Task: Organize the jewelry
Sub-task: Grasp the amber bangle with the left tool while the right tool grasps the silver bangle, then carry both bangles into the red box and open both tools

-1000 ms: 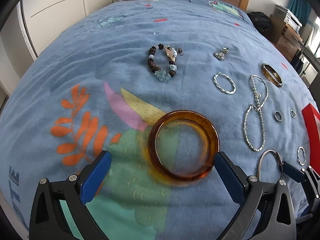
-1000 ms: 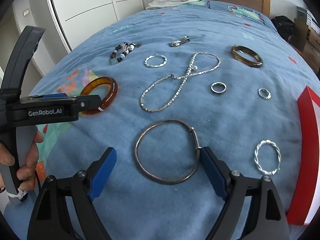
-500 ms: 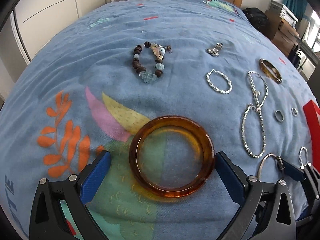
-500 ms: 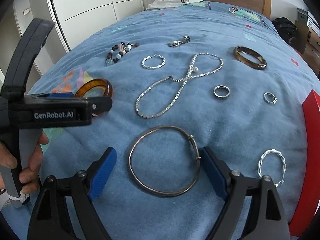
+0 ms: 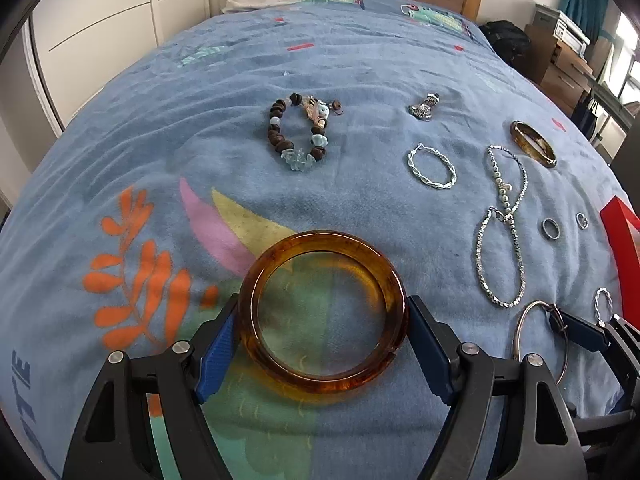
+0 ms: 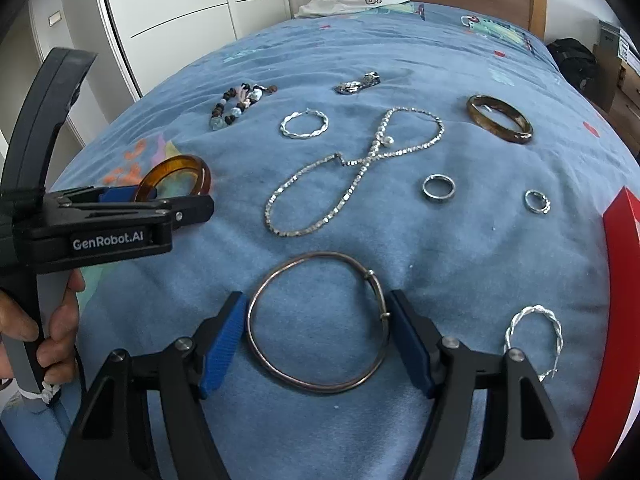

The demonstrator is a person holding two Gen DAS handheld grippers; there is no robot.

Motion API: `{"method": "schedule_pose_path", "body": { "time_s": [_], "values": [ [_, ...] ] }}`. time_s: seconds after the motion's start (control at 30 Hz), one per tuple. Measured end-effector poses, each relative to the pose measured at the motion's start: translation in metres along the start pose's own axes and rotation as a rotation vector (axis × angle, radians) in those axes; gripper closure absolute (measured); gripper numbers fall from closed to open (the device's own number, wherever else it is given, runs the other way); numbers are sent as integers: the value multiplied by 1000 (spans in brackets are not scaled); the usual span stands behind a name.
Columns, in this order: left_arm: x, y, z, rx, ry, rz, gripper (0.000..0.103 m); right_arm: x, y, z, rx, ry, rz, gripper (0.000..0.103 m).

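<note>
Jaws on both our grippers have narrowed from wide apart and are closing, the left gripper (image 5: 323,340) onto the amber bangle (image 5: 322,317) and, just right of that bangle, the right gripper (image 6: 316,340) onto the wire bangle (image 6: 317,323), so lifting comes next

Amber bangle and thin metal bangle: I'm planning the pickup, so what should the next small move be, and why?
Probably finish closing both sets of jaws, then lift. The left gripper brackets the amber bangle, pads at or nearly at its sides; the right gripper likewise brackets the thin metal bangle. Both are closing, and both bangles lie flat on the blue bedspread.
</note>
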State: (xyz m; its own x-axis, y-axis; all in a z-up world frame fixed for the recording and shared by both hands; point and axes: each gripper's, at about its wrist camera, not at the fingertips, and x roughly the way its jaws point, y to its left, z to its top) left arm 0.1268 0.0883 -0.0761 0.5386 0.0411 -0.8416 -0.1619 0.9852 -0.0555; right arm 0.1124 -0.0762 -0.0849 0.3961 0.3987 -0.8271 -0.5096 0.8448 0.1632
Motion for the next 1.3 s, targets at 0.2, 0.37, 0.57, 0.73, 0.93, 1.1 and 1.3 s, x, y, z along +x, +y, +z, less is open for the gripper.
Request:
{"method": "schedule_pose_path", "body": {
  "time_s": [0.2, 0.37, 0.57, 0.73, 0.93, 1.1, 1.3],
  "values": [
    [-21, 0, -2, -3, -17, 0, 25, -20, -1, 5, 22, -31, 24, 34],
    [-45, -13, 0, 19, -42, -19, 25, -46, -4, 5, 34, -69, 23, 34],
    [-73, -50, 2, 63, -64, -84, 25, -94, -31, -1, 77, -121, -6, 34],
    [-92, -104, 5, 126, -77, -163, 25, -136, -83, -13, 130, -144, -59, 34],
    [-97, -184, 12, 232, -67, -273, 25, -178, -163, -21, 124, -140, -126, 34],
    [-91, -244, 24, 324, -65, -362, 25, -186, -221, -19, 60, -95, -133, 34],
    [-66, -311, 35, 504, -40, -443, 25, -176, -277, -20, 11, -33, -93, 34]
  ]
}}
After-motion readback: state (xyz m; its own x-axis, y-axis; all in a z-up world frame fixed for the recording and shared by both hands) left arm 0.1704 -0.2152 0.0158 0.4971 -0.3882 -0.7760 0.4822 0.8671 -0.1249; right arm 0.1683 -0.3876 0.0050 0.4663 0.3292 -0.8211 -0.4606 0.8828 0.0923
